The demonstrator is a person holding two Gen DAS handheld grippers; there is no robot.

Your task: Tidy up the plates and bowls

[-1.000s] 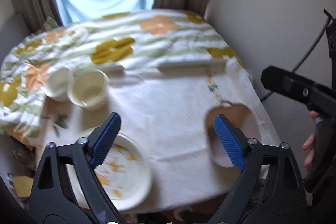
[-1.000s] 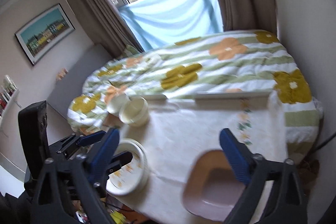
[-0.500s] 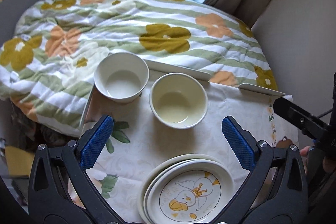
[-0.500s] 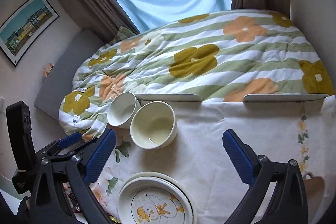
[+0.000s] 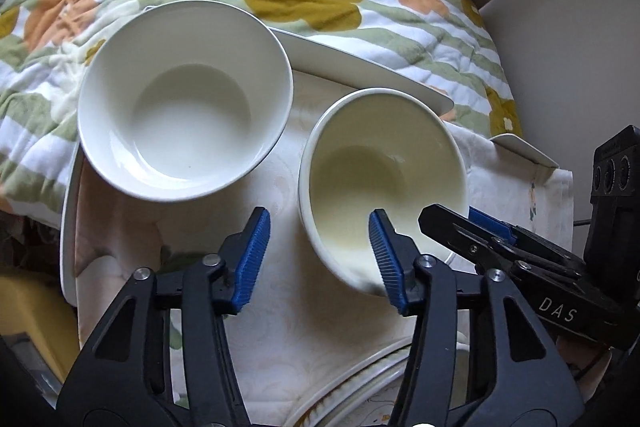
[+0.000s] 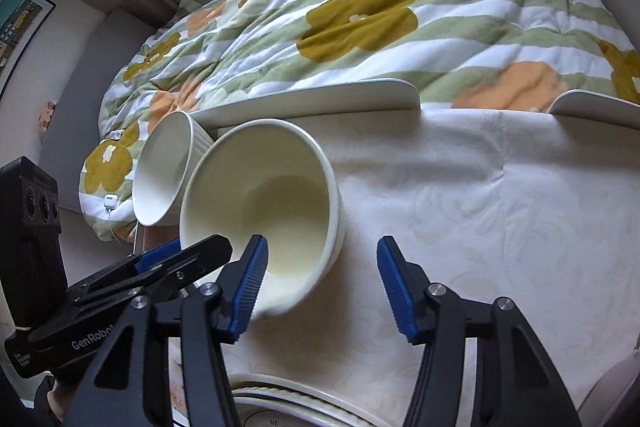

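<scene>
A cream bowl (image 5: 384, 171) stands on the white tablecloth, with a white bowl (image 5: 184, 95) to its left. My left gripper (image 5: 320, 255) is open, its right finger inside the cream bowl's near rim and its left finger outside. My right gripper (image 6: 320, 279) is open and straddles the same cream bowl (image 6: 264, 203) near rim: left finger inside, right finger outside over the cloth. The white bowl (image 6: 164, 171) sits behind it. A stack of plates (image 6: 304, 407) lies at the near edge, also low in the left wrist view (image 5: 360, 387).
A flowered quilt (image 6: 380, 19) covers the bed behind the table. White table rails (image 6: 320, 99) border the far edge. A pinkish dish edge (image 6: 616, 387) shows at the right. The other gripper's body (image 5: 560, 267) crowds the cream bowl's right side.
Both grippers have moved down and forward to the cream bowl. Their jaws have narrowed, and each now has one finger inside the bowl's near rim.
</scene>
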